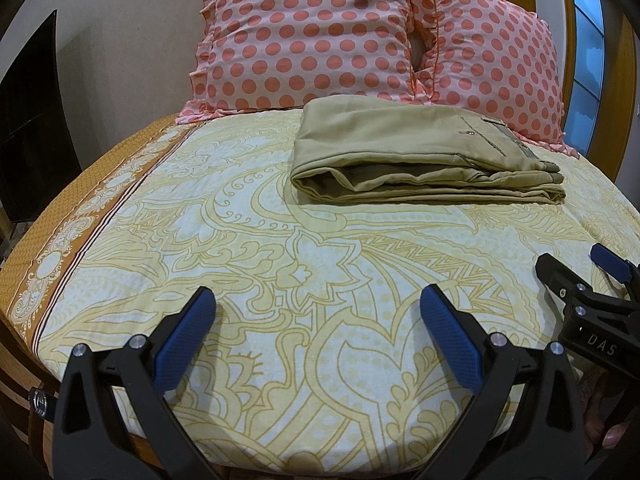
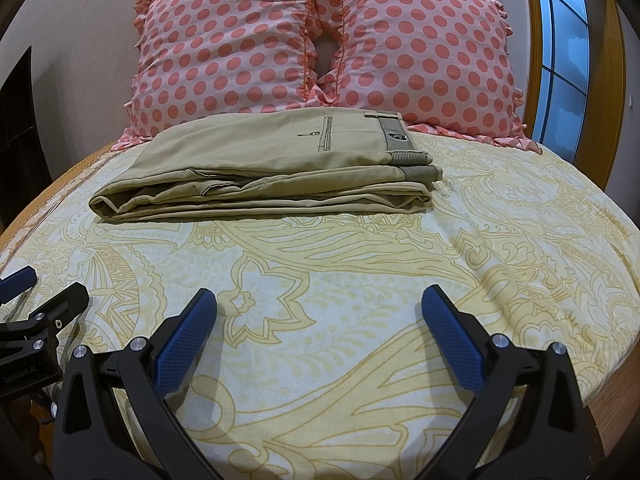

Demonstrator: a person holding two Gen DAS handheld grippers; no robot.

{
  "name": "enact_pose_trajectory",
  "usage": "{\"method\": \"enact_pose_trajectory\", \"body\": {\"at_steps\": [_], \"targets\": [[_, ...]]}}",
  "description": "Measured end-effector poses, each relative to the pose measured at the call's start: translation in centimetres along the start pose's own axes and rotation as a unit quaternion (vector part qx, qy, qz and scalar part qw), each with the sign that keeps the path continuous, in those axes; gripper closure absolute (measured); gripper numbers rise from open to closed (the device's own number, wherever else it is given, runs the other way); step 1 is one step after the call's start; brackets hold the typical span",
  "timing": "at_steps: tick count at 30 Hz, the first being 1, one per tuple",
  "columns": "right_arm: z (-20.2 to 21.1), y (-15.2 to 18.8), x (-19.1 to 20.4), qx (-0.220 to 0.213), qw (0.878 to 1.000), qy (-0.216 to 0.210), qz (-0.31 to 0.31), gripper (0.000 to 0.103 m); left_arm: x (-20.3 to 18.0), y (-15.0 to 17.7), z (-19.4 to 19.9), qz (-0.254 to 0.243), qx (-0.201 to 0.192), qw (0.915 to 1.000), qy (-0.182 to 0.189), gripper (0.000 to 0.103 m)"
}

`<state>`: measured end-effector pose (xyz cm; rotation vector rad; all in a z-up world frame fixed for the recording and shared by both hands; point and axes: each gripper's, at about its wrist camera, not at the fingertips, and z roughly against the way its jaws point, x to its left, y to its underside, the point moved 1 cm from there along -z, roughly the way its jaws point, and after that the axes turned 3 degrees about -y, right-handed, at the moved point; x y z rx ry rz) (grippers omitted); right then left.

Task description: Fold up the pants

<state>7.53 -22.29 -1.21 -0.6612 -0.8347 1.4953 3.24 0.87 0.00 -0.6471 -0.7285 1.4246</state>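
Pants (image 2: pixel 272 168) folded on bedsheet (image 2: pixel 360 280) by pillows (image 2: pixel 320 40); left gripper (image 1: pixel 318 300) and right gripper (image 2: pixel 319 300) wide apart, empty.

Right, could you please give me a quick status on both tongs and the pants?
Left tongs open, empty, above the bedsheet. Right tongs open, empty. Khaki pants folded flat by the polka-dot pillows. Nothing in the way.

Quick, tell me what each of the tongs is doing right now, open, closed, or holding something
Left tongs: open, holding nothing, above the bedsheet.
Right tongs: open, holding nothing; the folded pants lie untouched ahead by the pillows.
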Motion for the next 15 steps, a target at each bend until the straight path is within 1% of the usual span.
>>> {"method": "enact_pose_trajectory", "body": {"at_steps": [8,15], "targets": [[-0.19,-0.07,-0.46,0.005,1.0,0.009,-0.007,0.001,0.05,-0.05,-0.14,0.0,0.01,0.9999,0.001,0.002],[-0.12,-0.06,-0.23,0.008,1.0,0.014,-0.009,0.001,0.11,-0.04,-0.08,-0.001,0.008,1.0,0.002,0.002]]}}
